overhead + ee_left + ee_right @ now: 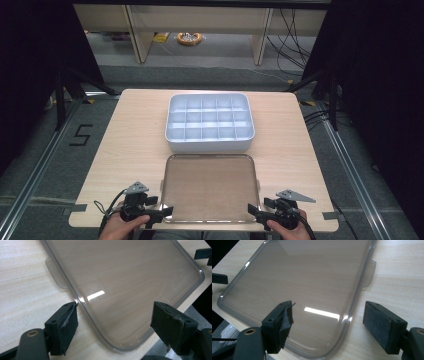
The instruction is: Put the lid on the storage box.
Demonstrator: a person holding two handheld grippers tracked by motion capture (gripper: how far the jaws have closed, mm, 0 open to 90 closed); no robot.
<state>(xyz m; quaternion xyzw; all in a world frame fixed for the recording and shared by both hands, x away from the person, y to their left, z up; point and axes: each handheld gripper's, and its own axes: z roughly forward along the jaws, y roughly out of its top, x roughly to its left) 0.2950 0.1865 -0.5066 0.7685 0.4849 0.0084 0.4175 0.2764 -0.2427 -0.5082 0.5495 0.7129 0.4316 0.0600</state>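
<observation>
Light wooden table [135, 150] takes up the middle of the high view, dark floor around it.

White compartment organizer box [209, 122] sits at 12 o'clock from table centre, grid of small cells inside, all looking bare. Its near wall is just beside the far edge of the lid, a thin gap between them.

Clear smoky plastic lid [209, 187] lies flat on the table at 6 o'clock from the box, close to the person's edge of the table. Rounded corners, raised rim, small latch tabs on the two side edges. Wood grain shows through it. In the left gripper view the lid [130, 282] runs from 11 o'clock down to 5 o'clock, with its near corner between the two jaws. In the right gripper view the lid [299, 287] fills the left and centre, tab at 2 o'clock.

Left gripper [165, 211] is at the lid's 7 o'clock corner, held in the person's left hand [122, 226]. Jaws stand wide apart, straddling the lid corner, nothing clamped; one pad tip sits right at the rim, contact unclear.

Right gripper [254, 212] is at the lid's 5 o'clock corner, in the right hand [290, 231]. Jaws wide apart too, one over the lid, one over bare table outside the rim, not pressing on it.
</observation>
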